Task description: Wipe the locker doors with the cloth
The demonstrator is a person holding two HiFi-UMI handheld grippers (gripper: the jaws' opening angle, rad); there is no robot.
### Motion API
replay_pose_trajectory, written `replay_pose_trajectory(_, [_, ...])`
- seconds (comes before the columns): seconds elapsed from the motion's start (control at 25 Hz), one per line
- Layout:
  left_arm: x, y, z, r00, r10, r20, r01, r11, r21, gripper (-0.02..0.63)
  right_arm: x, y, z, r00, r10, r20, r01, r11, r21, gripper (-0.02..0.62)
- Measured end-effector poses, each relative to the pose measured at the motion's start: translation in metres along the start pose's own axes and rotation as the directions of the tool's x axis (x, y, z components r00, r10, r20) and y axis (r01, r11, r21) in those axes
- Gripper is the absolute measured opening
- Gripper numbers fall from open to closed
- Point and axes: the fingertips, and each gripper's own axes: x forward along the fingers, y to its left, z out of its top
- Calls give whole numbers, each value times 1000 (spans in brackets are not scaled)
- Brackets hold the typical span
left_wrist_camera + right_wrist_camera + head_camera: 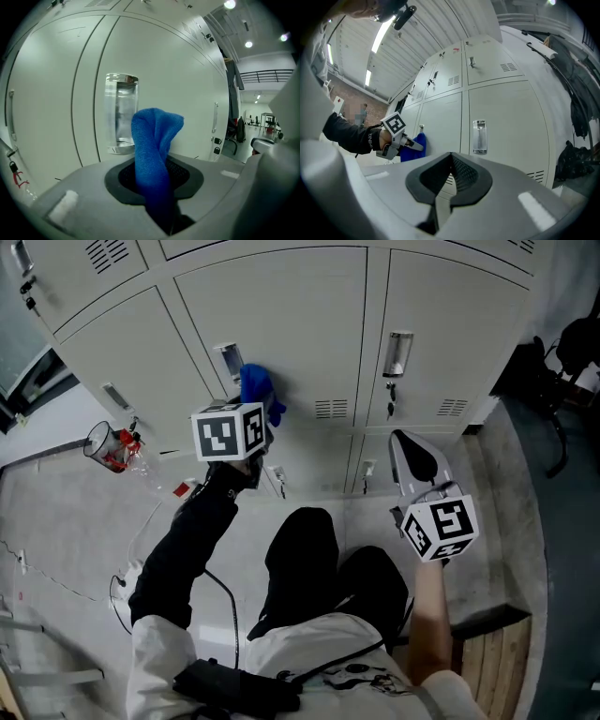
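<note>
The left gripper (157, 185) is clamped on the blue cloth (153, 136). The cloth's bunched top stands by a locker door (56, 93) beside its handle (121, 112), perhaps touching it, though the contact is hidden. The right gripper (449, 173) has its jaws pressed together, empty.

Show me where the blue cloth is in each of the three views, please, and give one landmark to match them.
Head view: the blue cloth is upper centre-left, against a locker door.
Left gripper view: it is in the centre, clamped between the jaws and standing up.
Right gripper view: it is small, left of centre, low on the lockers.
Shared landmark: the shiny door handle right next to the cloth.
</note>
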Motion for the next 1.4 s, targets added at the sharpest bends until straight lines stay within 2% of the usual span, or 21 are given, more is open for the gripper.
replay_pose_trajectory(0.16, [-2, -18, -8, 999, -33, -6, 33, 999, -8, 98, -1, 1, -4, 1000, 2, -6, -2, 1000, 3, 2])
replay_pose_trajectory(0.36, [27, -101, -50, 983, -168, -71, 174, 981, 82, 98, -7, -3, -12, 999, -14, -30, 14, 1000, 2, 2])
replay_pose_trajectory(0.48, [52, -135, -72, 970, -218, -106, 227, 971, 79, 98, -15, -9, -16, 998, -29, -50, 29, 1000, -12, 2])
replay_pose_trajectory(0.56, [65, -145, -81, 967, -224, -120, 234, 969, 75, 98, -19, -15, -19, 997, -41, -65, 40, 999, -18, 2])
replay_pose_trajectory(0.92, [92, -132, -91, 972, -177, -153, 184, 982, 31, 98, -24, -31, -27, 994, -70, -80, 70, 998, -5, 2])
replay_pose_trajectory(1.4, [71, -73, -96, 985, -103, -140, 99, 995, -31, 97, -16, -22, -27, 997, -44, -70, 45, 999, 1, 2])
